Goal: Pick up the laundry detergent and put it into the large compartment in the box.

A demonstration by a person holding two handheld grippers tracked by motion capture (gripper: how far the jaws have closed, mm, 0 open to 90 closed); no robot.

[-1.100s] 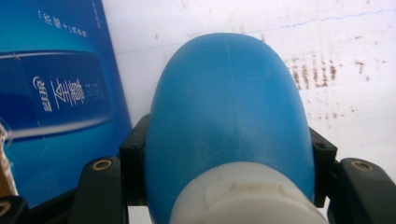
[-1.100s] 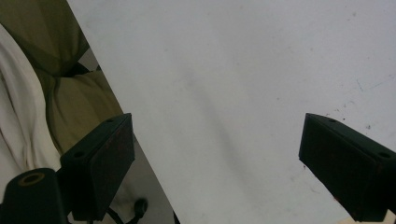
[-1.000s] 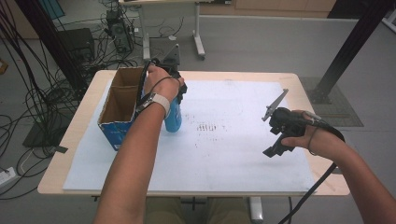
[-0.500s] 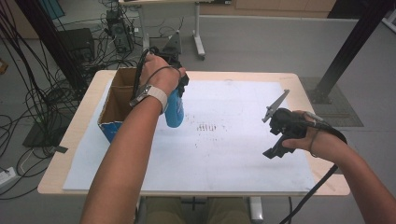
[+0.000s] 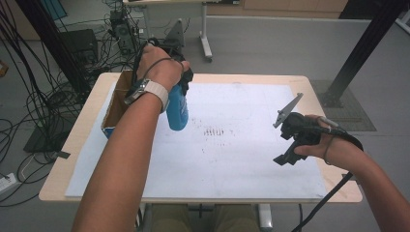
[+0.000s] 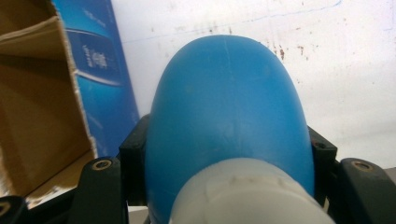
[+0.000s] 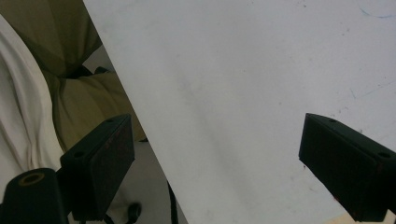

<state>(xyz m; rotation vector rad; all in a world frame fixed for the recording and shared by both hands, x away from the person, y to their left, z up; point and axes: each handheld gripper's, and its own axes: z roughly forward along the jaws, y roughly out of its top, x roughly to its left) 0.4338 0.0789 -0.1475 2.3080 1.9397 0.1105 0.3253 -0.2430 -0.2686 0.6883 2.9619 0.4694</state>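
Note:
A blue bottle [image 5: 177, 110] hangs in the air beside the cardboard box [image 5: 115, 104], above the white sheet [image 5: 241, 154]. My left gripper [image 5: 181, 92] is shut on its upper part. In the left gripper view the black jaws press both sides of the blue bottle [image 6: 229, 102], just below its white cap [image 6: 247, 191]. My right gripper [image 5: 289, 153] hovers at the right side of the table, open, with nothing between its fingers. In the right gripper view its jaws stand wide apart over the white sheet [image 7: 243, 93] near its front edge.
The open cardboard box [image 6: 42, 107], blue on the outside, stands at the table's left edge, close to the bottle. Small dark marks [image 5: 215, 131] dot the middle of the sheet. Cables and equipment lie on the floor at the left and behind the table.
My left hand has risen and lifted the blue bottle off the sheet, still beside the box. The right gripper has stayed where it was.

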